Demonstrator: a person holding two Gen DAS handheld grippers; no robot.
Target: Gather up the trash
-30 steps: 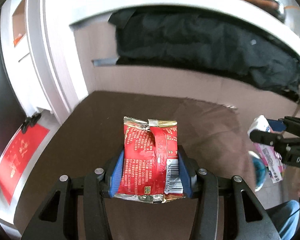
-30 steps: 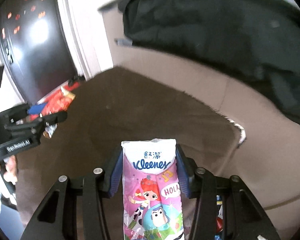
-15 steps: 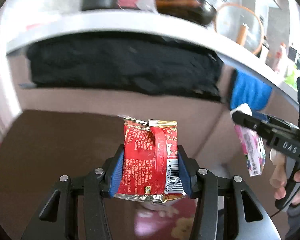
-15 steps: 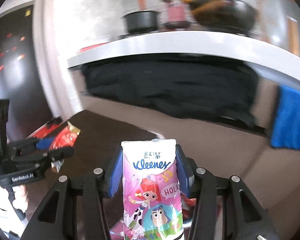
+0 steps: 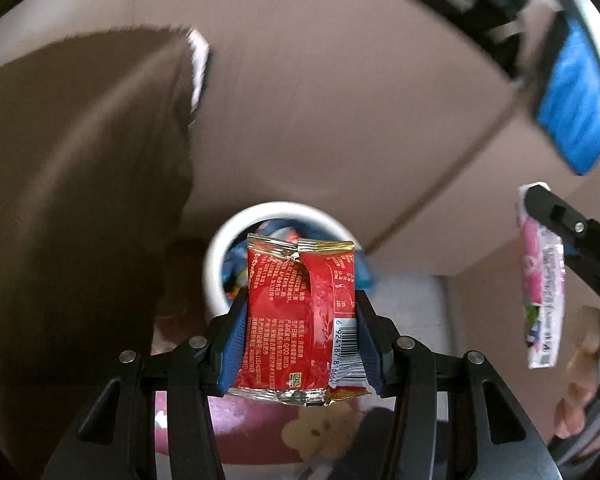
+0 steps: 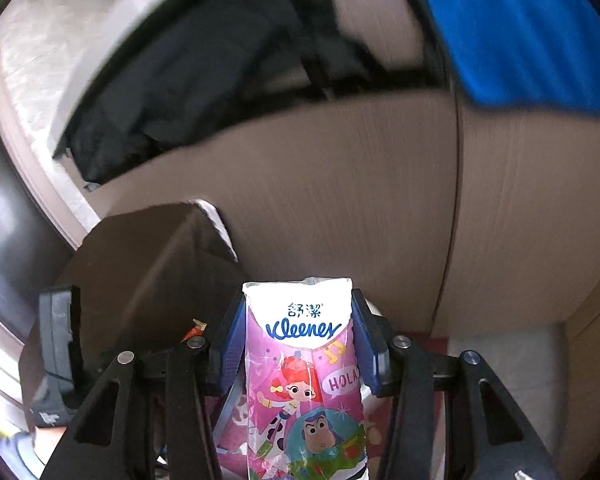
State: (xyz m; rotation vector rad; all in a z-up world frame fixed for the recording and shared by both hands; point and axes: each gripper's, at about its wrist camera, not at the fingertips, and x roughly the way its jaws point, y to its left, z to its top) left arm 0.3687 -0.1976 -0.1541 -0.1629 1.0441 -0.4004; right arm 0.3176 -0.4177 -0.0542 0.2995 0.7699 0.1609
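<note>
A red foil snack wrapper [image 5: 300, 312] with a barcode is pinched between the blue pads of my left gripper [image 5: 300, 300]. Just beyond it, low down, sits a round white bin [image 5: 236, 224] with colourful trash inside. My right gripper [image 6: 298, 304] is shut on a pink Kleenex tissue pack [image 6: 304, 360] printed with cartoon figures. In the left wrist view that pack [image 5: 540, 288] hangs at the right edge, to the right of the bin, with a hand [image 5: 580, 400] below it. A sliver of the bin's rim [image 6: 374, 312] shows behind the right pad.
Brown cabinet fronts [image 5: 340, 100] rise behind the bin. A dark brown panel [image 5: 80, 160] stands to the left. A blue towel [image 6: 520, 32] and black cloth [image 6: 204, 72] hang above. A pink patterned mat [image 5: 260, 432] and pale floor tile [image 5: 412, 300] lie below.
Both views have swung down and to the right, from the counter with pans to the white bin on the floor. Each gripper has kept its hold on its item.
</note>
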